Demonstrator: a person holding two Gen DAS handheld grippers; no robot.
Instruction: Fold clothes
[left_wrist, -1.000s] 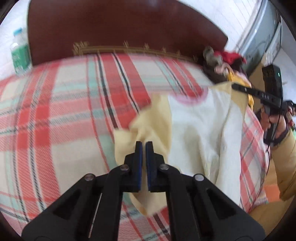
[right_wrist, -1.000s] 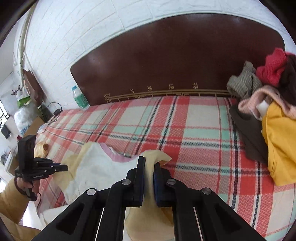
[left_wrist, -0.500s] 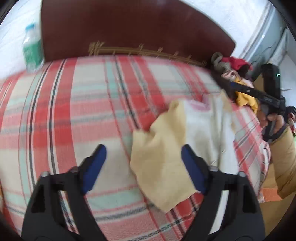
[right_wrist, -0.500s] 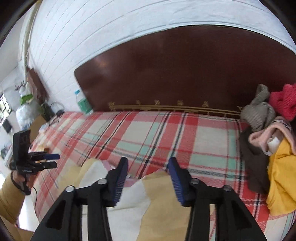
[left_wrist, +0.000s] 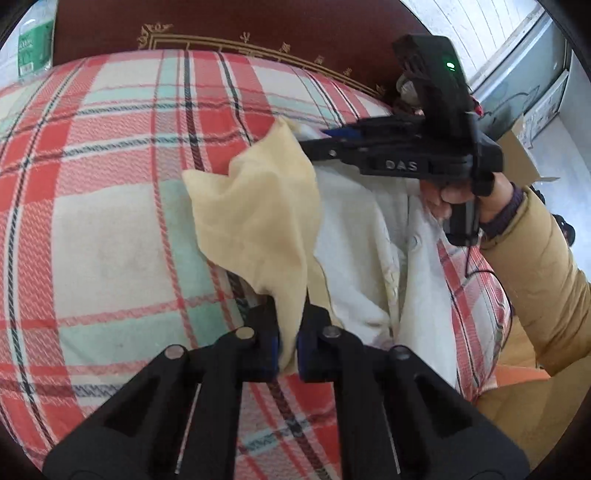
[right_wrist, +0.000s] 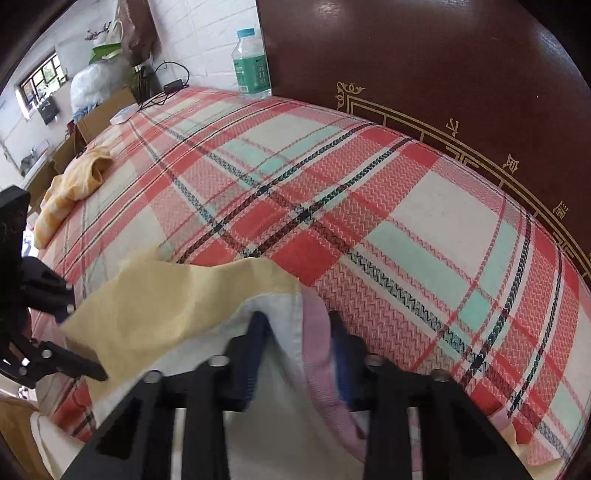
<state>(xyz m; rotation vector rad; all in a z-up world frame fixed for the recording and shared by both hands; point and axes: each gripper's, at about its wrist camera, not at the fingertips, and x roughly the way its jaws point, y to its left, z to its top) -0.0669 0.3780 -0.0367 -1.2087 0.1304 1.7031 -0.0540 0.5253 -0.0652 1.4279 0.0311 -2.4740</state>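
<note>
A white top with pale yellow sleeves and a pink collar lies on the plaid bedspread (left_wrist: 110, 229). In the left wrist view my left gripper (left_wrist: 290, 343) is shut on the near edge of the yellow sleeve (left_wrist: 258, 206), which rises from the pads in a loose fold. The white body (left_wrist: 354, 251) spreads to the right. My right gripper (left_wrist: 325, 142) reaches in from the right, held by a hand. In the right wrist view the right gripper (right_wrist: 297, 343) stands open with the pink collar (right_wrist: 317, 354) and white fabric bulging between its fingers. The left gripper (right_wrist: 74, 339) shows at the left edge.
A dark brown headboard (right_wrist: 443, 74) closes the far side of the bed. A water bottle (right_wrist: 253, 62) stands beside it. Another yellow garment (right_wrist: 74, 181) lies at the bed's far left edge near cardboard boxes (right_wrist: 99, 114). A person's tan sleeve (left_wrist: 535, 280) is at right.
Both grippers were shut on the yellow sleeve, then opened wide. Now the left has shut on the sleeve's near edge, and the right has moved to the collar with its fingers narrowed.
</note>
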